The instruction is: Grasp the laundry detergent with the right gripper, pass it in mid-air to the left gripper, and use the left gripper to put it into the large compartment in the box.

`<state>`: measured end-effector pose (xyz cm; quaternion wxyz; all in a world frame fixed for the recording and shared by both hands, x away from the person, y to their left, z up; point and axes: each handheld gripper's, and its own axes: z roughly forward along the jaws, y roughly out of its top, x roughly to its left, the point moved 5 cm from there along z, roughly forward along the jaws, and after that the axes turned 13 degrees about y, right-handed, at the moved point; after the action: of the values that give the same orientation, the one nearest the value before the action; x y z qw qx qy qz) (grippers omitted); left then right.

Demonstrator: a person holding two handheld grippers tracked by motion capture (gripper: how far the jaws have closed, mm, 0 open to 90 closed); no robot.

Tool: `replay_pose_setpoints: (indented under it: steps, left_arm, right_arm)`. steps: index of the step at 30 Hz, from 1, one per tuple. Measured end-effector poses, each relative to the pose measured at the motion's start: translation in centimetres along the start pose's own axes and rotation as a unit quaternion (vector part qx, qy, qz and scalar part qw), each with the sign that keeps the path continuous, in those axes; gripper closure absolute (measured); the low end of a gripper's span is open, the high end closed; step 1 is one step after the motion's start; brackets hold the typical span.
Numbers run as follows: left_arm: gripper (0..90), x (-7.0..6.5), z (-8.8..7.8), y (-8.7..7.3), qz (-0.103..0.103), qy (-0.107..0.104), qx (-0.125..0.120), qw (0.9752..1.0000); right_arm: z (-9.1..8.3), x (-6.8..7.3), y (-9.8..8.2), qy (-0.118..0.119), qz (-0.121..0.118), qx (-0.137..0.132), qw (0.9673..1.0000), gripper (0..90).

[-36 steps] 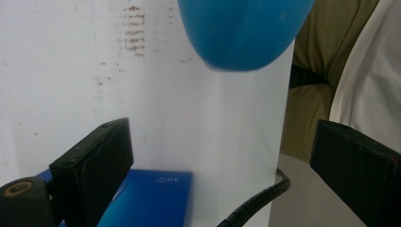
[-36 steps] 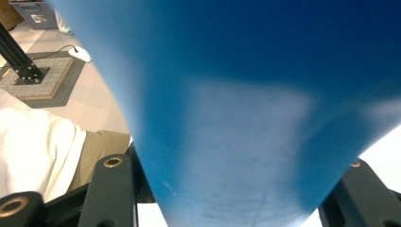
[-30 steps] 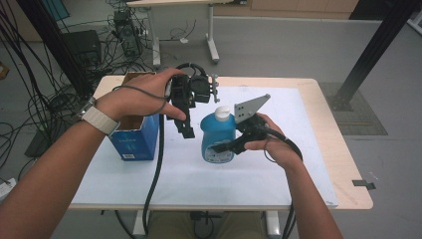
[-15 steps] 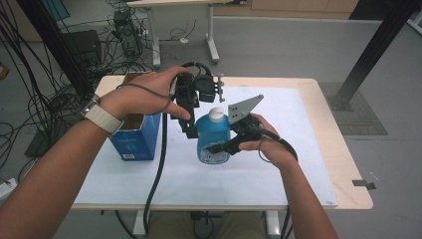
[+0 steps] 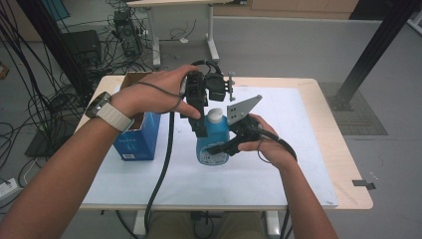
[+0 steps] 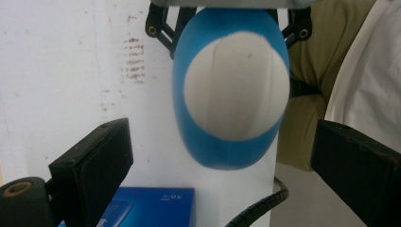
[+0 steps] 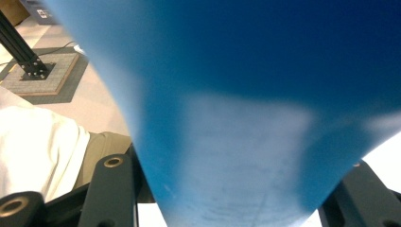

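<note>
A blue bottle [image 5: 213,145] with a white cap [image 5: 215,115] stands upright at the middle of the white mat, and my right gripper [image 5: 217,148] is shut on its body from the right. In the right gripper view the blue bottle [image 7: 246,94] sits between the jaws. My left gripper [image 5: 203,128] points down just left of the cap, open. The left gripper view looks down on the white cap [image 6: 236,90], which lies beyond the wide-apart fingers [image 6: 94,161]. I cannot tell whether the bottle rests on the mat.
An open blue box [image 5: 137,137] stands on the mat's left part, also seen as the blue box [image 6: 151,205]. The white mat [image 5: 303,149] covers most of the wooden table [image 5: 348,164]. Cables trail from both grippers toward the near edge.
My left gripper has edged right, closer to the bottle's cap. The right gripper and the bottle have kept their place.
</note>
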<state>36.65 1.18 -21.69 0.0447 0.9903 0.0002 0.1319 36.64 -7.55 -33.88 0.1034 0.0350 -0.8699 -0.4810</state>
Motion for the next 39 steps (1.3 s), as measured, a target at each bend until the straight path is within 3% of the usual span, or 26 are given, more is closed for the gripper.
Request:
replay_pose_setpoints:
  steps: [21, 39]
  left_arm:
    - [7.9, 0.3, 0.2, 1.9, 0.0, 0.001, -0.002, 1.0]
    - [8.5, 0.3, 0.1, 1.8, -0.005, 0.003, -0.008, 0.9999]
  right_arm:
    - [-0.4, 0.1, -0.3, 0.0, 0.005, -0.001, 1.0, 43.7]
    - [-0.6, 0.2, -0.4, -0.002, 0.006, -0.002, 1.0, 43.7]
